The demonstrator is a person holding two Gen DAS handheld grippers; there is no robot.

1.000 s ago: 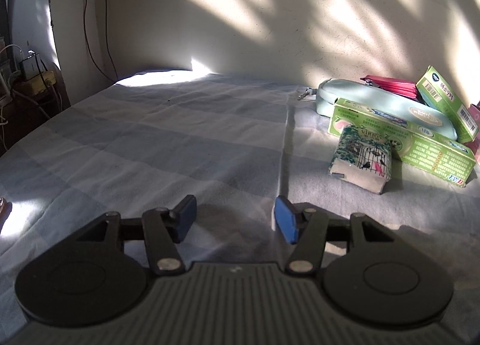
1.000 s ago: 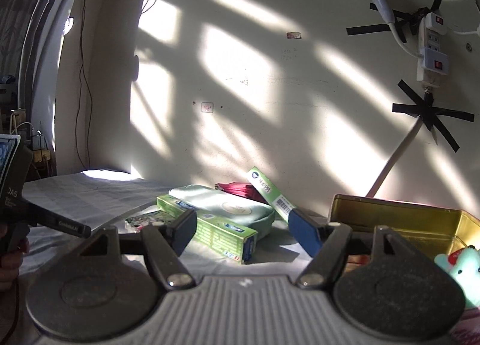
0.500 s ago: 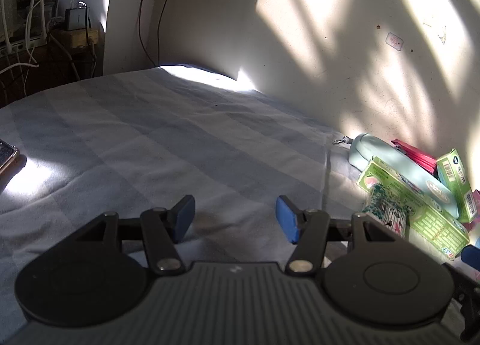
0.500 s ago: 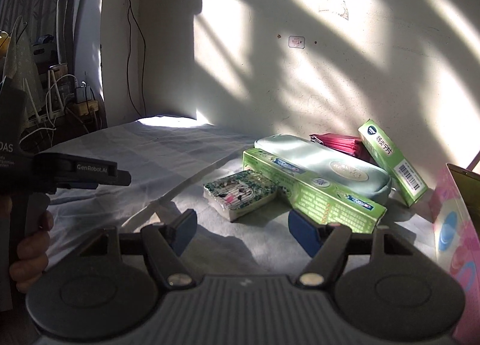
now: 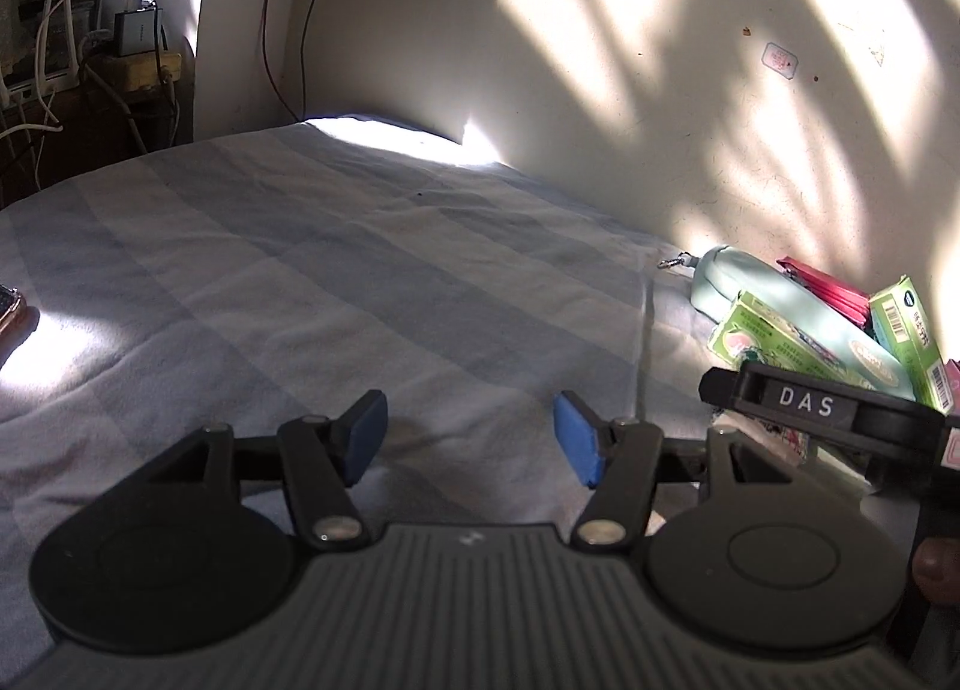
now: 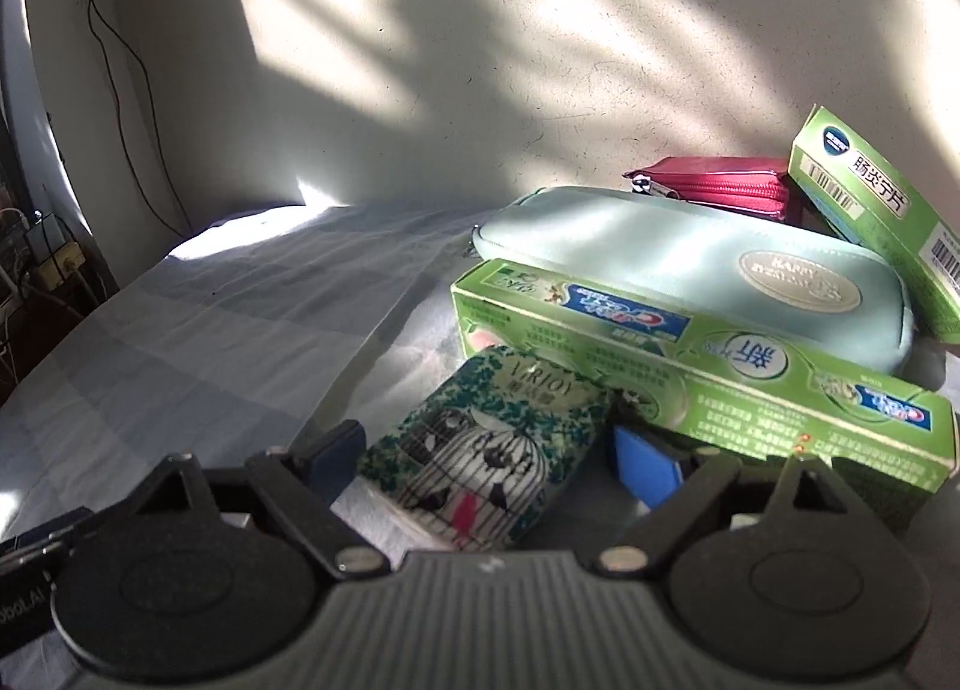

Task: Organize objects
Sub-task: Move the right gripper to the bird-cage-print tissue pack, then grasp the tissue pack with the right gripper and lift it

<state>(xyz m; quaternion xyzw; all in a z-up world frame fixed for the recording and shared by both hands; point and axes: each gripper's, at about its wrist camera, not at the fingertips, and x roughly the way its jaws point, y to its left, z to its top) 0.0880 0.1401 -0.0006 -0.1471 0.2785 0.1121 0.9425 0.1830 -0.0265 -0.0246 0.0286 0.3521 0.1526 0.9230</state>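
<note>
My right gripper [image 6: 483,453] has its jaws spread wide on either side of the birdcage-print tissue pack [image 6: 489,450], the pads beside it but not yet pressing; I judge this the moment before a grasp. The pack lies flat on the blue checked bedsheet [image 6: 210,342], its far end against the long green toothpaste box [image 6: 702,366]. Behind that lies the mint pencil case [image 6: 690,252], then a red zip pouch [image 6: 720,186] and a smaller green medicine box [image 6: 870,204] leaning at the wall.

My left gripper [image 5: 468,438] is also open, holding nothing, over bare sheet well to the left of the pile.

As for progress, I'd say little is done: everything sits in one loose heap by the wall, and nothing is lifted yet. All the sorting seems left to do.

The right tool is held low, angled slightly down, and reaches in toward the pile; the left is level and idle, pointed at the far corner.
</note>
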